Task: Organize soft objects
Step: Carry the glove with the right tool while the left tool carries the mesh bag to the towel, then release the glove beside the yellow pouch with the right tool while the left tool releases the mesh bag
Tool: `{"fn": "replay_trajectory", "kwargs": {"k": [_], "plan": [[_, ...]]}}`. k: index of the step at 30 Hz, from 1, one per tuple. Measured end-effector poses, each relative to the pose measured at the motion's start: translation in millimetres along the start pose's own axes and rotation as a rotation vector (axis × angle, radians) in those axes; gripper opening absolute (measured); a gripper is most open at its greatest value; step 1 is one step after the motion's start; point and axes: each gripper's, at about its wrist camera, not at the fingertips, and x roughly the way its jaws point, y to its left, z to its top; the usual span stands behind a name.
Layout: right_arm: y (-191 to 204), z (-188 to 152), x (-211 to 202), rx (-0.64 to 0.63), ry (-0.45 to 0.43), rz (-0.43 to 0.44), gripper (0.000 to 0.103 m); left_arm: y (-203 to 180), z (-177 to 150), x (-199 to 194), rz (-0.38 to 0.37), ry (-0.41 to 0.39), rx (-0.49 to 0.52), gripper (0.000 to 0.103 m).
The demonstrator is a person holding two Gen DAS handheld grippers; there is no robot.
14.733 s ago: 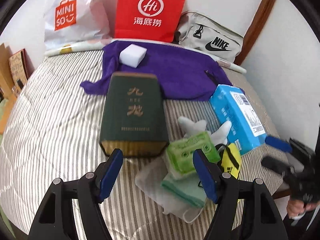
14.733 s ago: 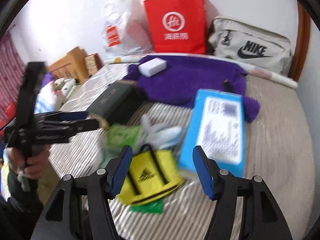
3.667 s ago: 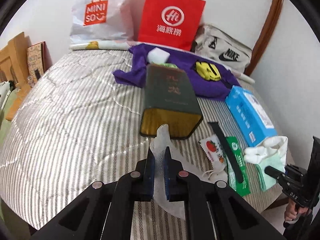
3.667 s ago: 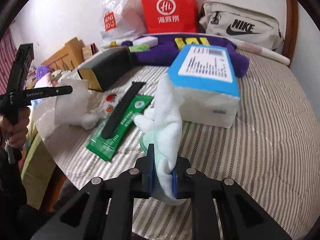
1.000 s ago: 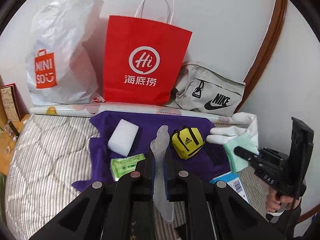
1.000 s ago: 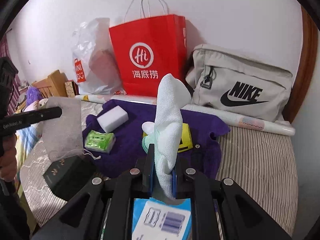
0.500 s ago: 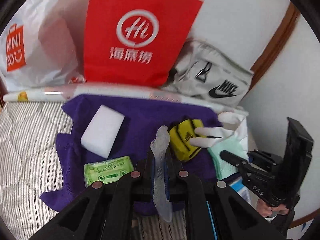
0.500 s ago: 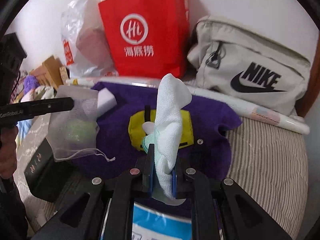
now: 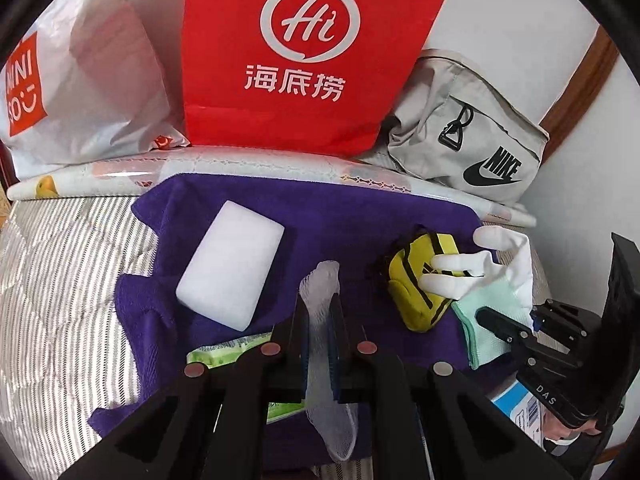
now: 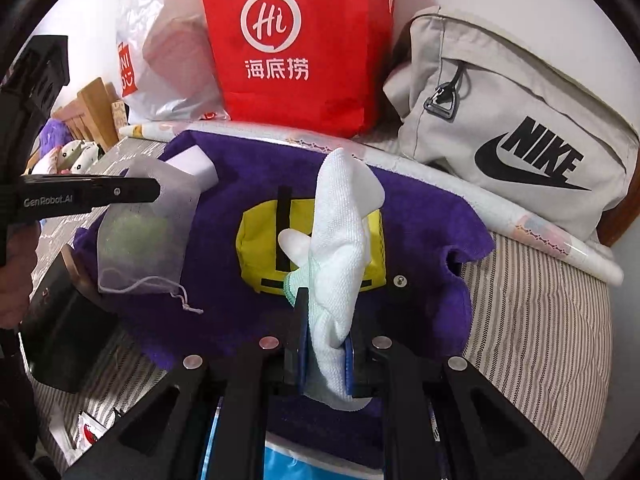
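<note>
We've got the left claw [image 9: 319,322] clamped on the mesh bag [image 9: 324,344], right claw [image 10: 325,346] clamped on the glove [image 10: 340,240]; both over the purple towel [image 9: 344,220], glove above the yellow pouch [image 10: 256,240].

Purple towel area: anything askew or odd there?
Nothing damaged. The purple towel lies rumpled, its edges bunched; the white sponge sits diagonally on it and the yellow pouch is tipped on its side.

White wall [image 9: 500,20] at 12 o'clock, evenly lit. Brown curved wooden trim [image 9: 580,80] at 2 o'clock. Grey-and-white striped quilted bed cover [image 10: 540,320] from 3 to 9 o'clock. Wooden furniture [image 10: 94,112] at 10 o'clock in right wrist view, purple plush [image 10: 54,128] just beside.
</note>
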Motion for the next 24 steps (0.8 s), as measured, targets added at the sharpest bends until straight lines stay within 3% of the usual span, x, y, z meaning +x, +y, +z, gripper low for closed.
{"fn": "replay_trajectory", "kwargs": {"k": [7, 9, 11, 16, 24], "plan": [[-3.3, -0.3, 3.2, 0.014, 0.011, -0.008, 0.016, -0.5, 1.8, 6.0, 0.02, 0.016, 0.004, 0.017], [-2.1, -0.2, 2.4, 0.006, 0.004, -0.01, 0.017, 1.9, 1.6, 4.8, 0.034, 0.019, 0.002, 0.035], [-0.6, -0.7, 0.6, -0.011, 0.004, -0.013, 0.025, 3.5, 0.6, -0.4, 0.04, 0.008, 0.017, 0.042], [3.4, -2.8, -11.4, -0.061, -0.027, -0.043, 0.054, 9.6, -1.7, -16.3, 0.068, -0.027, 0.022, 0.051], [0.4, -4.9, -40.1, -0.024, -0.068, -0.072, 0.058, 17.3, -10.4, -42.1, 0.111, -0.062, 0.001, 0.06]]}}
